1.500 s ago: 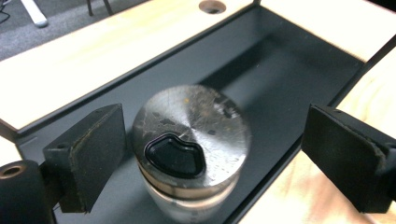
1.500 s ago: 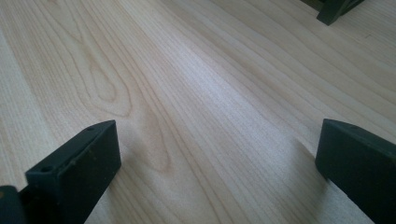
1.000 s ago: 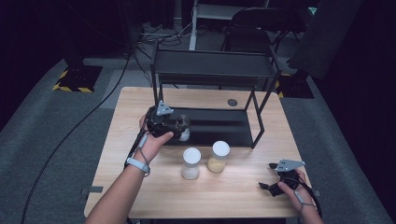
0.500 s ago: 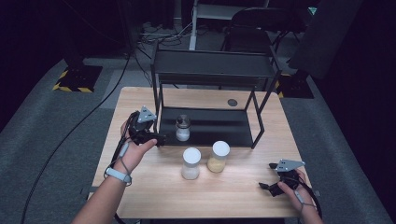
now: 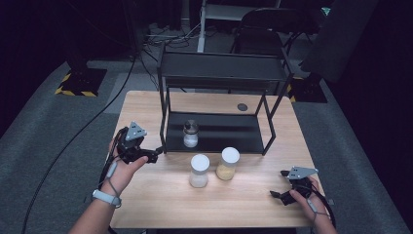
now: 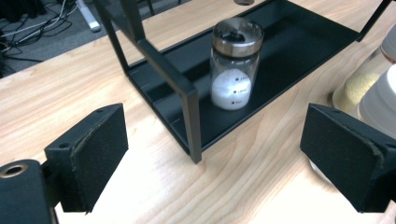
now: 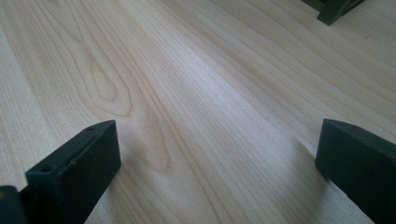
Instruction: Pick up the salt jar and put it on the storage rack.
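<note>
1. Black left tongs [image 5: 155, 155] sit in the person's left hand [image 5: 124, 165] at the left part of the surface [image 5: 146, 105], just beside the front left post of the rack [image 5: 221, 78]. The forearm comes up from the bottom edge, a pale band on the wrist, the tips pointing right toward the rack.
2. Their jaws stand wide apart with nothing between them; in the left gripper view the two black pads frame bare wood and the rack's corner post.
3. Ahead of them stands the shaker [image 6: 232, 63], a small glass jar with a metal lid and white grains in its lower half. It is upright on the rack's bottom shelf, near the shelf's left end, apart from the tongs.
4. Small dark print runs down the shaker's side in a few short lines; it is too small to read.
5. Two white-lidded jars stand on the surface just in front of the rack: one with white contents [image 5: 199, 170], one with yellow contents [image 5: 228, 163], side by side and close together.
6. Right tongs [image 5: 277, 195] rest low in the right hand [image 5: 304, 195] at the near right corner of the surface, well apart from the jars, the tips pointing left.
7. Their jaws are also spread wide, holding nothing; the right gripper view has bare wood grain between the pads.
</note>
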`<state>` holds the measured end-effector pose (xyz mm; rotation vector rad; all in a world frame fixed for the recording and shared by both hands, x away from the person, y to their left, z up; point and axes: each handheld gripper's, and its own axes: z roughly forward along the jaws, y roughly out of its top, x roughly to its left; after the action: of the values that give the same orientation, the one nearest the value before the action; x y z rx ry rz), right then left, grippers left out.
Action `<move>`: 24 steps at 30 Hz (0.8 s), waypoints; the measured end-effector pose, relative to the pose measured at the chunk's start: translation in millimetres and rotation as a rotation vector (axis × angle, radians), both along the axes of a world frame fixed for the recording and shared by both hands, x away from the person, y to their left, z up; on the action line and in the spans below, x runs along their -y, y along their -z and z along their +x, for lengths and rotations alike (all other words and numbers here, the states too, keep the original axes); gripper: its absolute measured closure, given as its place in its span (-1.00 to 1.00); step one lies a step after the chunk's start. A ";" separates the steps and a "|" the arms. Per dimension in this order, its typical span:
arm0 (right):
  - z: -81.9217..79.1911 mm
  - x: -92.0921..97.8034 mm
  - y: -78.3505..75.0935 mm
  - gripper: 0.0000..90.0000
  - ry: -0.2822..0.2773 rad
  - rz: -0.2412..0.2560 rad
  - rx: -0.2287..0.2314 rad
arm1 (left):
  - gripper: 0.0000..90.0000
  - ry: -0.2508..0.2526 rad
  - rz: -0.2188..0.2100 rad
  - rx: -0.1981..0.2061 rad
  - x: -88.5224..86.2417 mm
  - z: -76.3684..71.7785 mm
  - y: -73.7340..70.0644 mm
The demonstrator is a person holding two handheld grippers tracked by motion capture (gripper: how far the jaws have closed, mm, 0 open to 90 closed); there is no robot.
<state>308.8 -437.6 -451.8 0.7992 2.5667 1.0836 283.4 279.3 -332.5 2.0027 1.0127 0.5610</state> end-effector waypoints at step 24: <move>-0.5 -0.2 0.0 -1.00 0.002 0.000 0.000 | -0.84 -0.019 0.017 -0.043 -19.0 -26.8 37.4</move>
<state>308.3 -437.4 -451.8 0.8019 2.5650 1.0830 256.6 298.3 -369.9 2.0300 1.0566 0.5408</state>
